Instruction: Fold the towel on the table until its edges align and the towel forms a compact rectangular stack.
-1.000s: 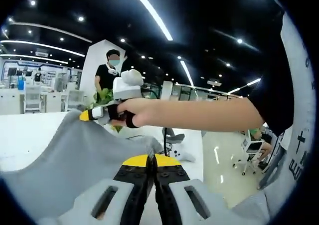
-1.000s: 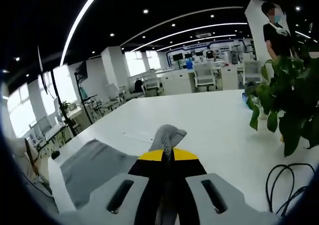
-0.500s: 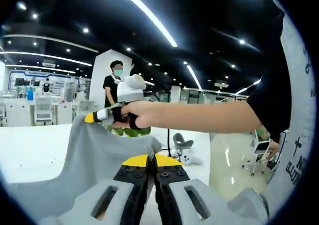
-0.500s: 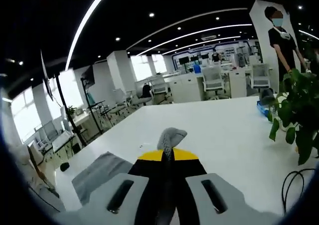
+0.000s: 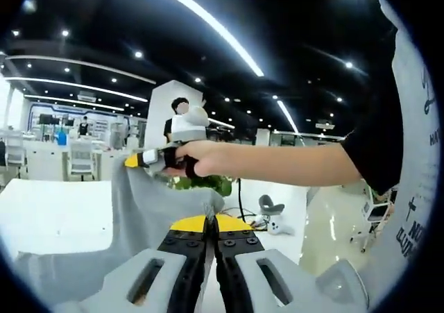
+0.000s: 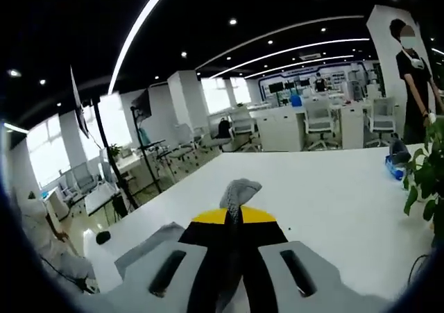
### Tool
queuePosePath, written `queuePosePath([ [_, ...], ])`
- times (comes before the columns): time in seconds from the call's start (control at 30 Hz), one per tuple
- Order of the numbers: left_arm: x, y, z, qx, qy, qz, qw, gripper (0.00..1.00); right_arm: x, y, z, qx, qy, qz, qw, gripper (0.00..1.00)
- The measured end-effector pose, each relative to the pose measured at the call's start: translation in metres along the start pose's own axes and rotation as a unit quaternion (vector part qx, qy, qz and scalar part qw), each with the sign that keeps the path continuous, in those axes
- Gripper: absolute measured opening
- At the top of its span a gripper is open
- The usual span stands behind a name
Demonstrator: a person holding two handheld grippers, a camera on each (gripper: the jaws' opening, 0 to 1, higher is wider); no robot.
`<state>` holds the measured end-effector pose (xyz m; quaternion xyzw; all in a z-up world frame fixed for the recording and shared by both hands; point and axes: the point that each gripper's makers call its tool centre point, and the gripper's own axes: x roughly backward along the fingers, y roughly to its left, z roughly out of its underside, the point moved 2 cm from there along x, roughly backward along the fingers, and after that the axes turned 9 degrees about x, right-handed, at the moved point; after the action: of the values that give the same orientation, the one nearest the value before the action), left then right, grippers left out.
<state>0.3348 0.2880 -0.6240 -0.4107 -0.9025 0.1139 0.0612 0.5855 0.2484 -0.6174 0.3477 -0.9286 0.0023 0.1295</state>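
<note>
Both tools, left tool (image 5: 210,223) and right tool (image 6: 234,216), stay closed on the grey towel (image 5: 149,205), raised above the white counter (image 6: 333,188).

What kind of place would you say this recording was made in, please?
Most likely a large open-plan office or lab: rows of desks with office chairs, long strip ceiling lights, and a big white table where both claws hold a grey towel.

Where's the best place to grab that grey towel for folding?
By its corners, as here: the left gripper and right gripper each pinch one along the same edge, so the towel hangs flat between them. Coming in edge-on probably suits the thin cloth best.
</note>
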Motion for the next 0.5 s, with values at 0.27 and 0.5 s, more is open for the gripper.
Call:
queuePosePath([
  [0.27,0.032,0.021,-0.015,-0.003,-0.020,-0.019,0.9996,0.03,-0.028,0.036,-0.017,0.002,-0.001,-0.020,0.9998,0.02],
  [0.5,0.059,0.034,-0.023,-0.006,-0.028,-0.043,0.9987,0.03,-0.051,0.068,-0.027,0.005,-0.006,-0.044,0.9990,0.02],
])
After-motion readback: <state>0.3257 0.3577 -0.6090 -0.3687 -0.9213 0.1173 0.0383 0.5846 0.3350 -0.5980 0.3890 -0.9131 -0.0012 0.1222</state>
